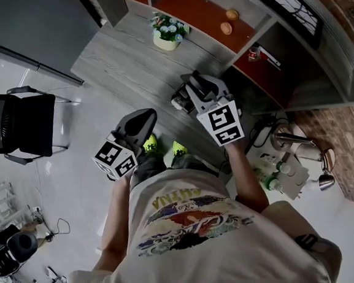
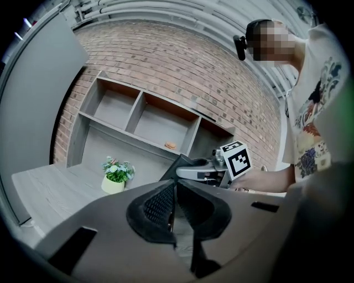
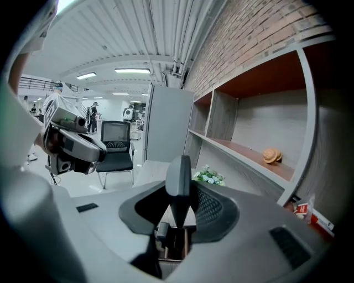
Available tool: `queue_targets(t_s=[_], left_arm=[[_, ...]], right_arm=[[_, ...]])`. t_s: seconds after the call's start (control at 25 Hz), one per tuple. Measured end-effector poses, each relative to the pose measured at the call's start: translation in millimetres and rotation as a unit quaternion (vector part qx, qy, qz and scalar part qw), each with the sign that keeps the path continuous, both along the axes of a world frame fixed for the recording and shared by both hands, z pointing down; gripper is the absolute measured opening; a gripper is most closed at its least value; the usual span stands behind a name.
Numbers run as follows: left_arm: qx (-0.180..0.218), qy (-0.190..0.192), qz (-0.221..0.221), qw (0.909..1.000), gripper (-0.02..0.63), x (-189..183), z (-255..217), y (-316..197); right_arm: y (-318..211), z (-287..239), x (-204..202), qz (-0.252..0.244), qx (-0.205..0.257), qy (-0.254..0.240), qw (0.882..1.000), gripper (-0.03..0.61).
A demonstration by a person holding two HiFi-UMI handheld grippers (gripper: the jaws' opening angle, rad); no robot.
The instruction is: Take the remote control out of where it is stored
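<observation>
A: Where's the remote (image 3: 178, 171)?

B: Upright in the right gripper (image 3: 185, 207), whose jaws are clamped on its lower part. Its top sticks up above them. It is held above the desk (image 1: 121, 69), towards the right end.

A: And the left gripper (image 2: 172, 202)?

B: Jaws together, nothing between them. It's beside the right one, near the desk's front edge.

A: What is on the desk?

B: A plant pot (image 1: 167, 39) by the back edge, below the shelf (image 1: 196, 13). Two orange lumps (image 1: 226, 27) lie on the shelf board.
</observation>
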State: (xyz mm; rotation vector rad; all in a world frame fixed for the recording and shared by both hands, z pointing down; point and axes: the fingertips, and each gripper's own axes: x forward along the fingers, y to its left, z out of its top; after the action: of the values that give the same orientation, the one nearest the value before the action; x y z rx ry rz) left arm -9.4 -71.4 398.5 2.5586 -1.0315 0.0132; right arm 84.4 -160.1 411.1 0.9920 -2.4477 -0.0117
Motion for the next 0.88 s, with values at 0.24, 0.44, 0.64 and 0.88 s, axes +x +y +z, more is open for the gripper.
queue_targets(t_s=[0.24,0.44,0.64,0.88], left_arm=[[-0.002,0.007,0.011,0.9999,0.006,-30.7,1.8,-11.3],[-0.004,0.007,0.022,0.9997,0.006,-61.0,1.2,-21.0],[-0.004,0.001,0.038,0.9993,0.006,-82.4,5.0,-33.3],[-0.013,0.002,0.068,0.9976,0.006,-93.9,11.3,-43.6]], right_arm=[[-8.1,2.7,-27.1,0.007,-0.002,0.014,1.000,0.118],[-16.1,-1.1,-49.0,0.019,-0.002,0.023,1.000,0.118],[-20.2,4.1,-69.0,0.033,-0.006,0.029,0.999,0.118],[-27.4,21.4,-87.5,0.049,-0.018,0.030,0.998,0.118]])
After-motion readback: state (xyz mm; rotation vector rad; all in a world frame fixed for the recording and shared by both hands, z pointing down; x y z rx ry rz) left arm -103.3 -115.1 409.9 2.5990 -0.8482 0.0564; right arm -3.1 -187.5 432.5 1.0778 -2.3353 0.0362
